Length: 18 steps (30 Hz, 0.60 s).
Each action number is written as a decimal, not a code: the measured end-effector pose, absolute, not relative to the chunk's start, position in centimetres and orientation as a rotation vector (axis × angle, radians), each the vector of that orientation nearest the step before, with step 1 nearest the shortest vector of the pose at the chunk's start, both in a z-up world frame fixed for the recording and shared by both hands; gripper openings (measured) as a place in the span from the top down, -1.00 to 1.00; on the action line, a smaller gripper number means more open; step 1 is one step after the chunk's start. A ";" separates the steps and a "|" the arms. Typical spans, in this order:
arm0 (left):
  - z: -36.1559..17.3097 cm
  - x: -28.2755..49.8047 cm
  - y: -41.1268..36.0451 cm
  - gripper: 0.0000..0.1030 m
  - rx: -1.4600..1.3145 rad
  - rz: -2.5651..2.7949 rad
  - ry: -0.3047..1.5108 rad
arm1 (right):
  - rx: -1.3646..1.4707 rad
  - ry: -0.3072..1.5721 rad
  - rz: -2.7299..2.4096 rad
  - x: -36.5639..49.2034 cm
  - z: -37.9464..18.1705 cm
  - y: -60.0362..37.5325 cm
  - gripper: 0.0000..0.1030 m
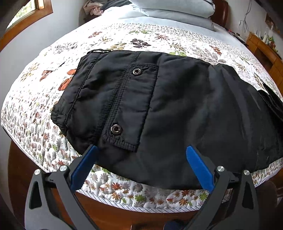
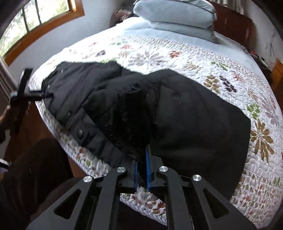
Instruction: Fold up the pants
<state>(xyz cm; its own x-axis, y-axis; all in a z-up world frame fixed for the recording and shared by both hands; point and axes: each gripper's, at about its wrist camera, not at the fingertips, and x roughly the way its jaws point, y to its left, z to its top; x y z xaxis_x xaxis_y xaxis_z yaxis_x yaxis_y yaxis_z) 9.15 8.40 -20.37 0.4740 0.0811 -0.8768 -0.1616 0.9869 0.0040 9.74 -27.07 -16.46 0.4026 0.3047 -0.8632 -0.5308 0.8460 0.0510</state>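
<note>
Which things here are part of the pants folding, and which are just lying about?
Part of the job:
black pants, spread on the floral quilt
left gripper, open at the near edge of the pants
right gripper, shut on a bunched fold of the pants

Just lying about:
folded grey bedding at the far end
wooden cabinet with small items on top
window

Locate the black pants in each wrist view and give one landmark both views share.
Left wrist: the black pants fill the centre, waistband left, between the open left gripper fingers.
Right wrist: the pants span the middle; the right gripper is shut on their near edge.
Shared landmark: the grey pillow at top.
</note>
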 end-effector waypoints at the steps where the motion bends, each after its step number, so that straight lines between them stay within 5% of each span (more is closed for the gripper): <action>1: -20.4 9.2 8.4 -0.95 -0.084 0.149 1.067 | -0.266 1.044 0.542 9.6 -16.9 -26.9 0.81; 5: -20.4 9.2 8.4 -0.95 -0.084 0.148 1.067 | -0.302 1.073 0.574 9.1 -18.0 -25.9 0.38; 7: -20.4 9.2 8.4 -0.95 -0.085 0.148 1.067 | -0.298 1.066 0.611 8.6 -17.3 -25.5 -0.06; 9: -20.5 9.2 8.3 -0.95 -0.088 0.150 1.067 | -0.256 1.027 0.663 8.1 -16.2 -25.1 -0.15; 14: -20.5 9.1 8.4 -0.95 -0.090 0.150 1.066 | -0.306 0.975 0.634 8.6 -15.8 -24.1 -0.09; 18: -20.5 9.1 8.4 -0.95 -0.091 0.150 1.066 | -0.267 1.032 0.630 10.2 -17.1 -23.9 0.42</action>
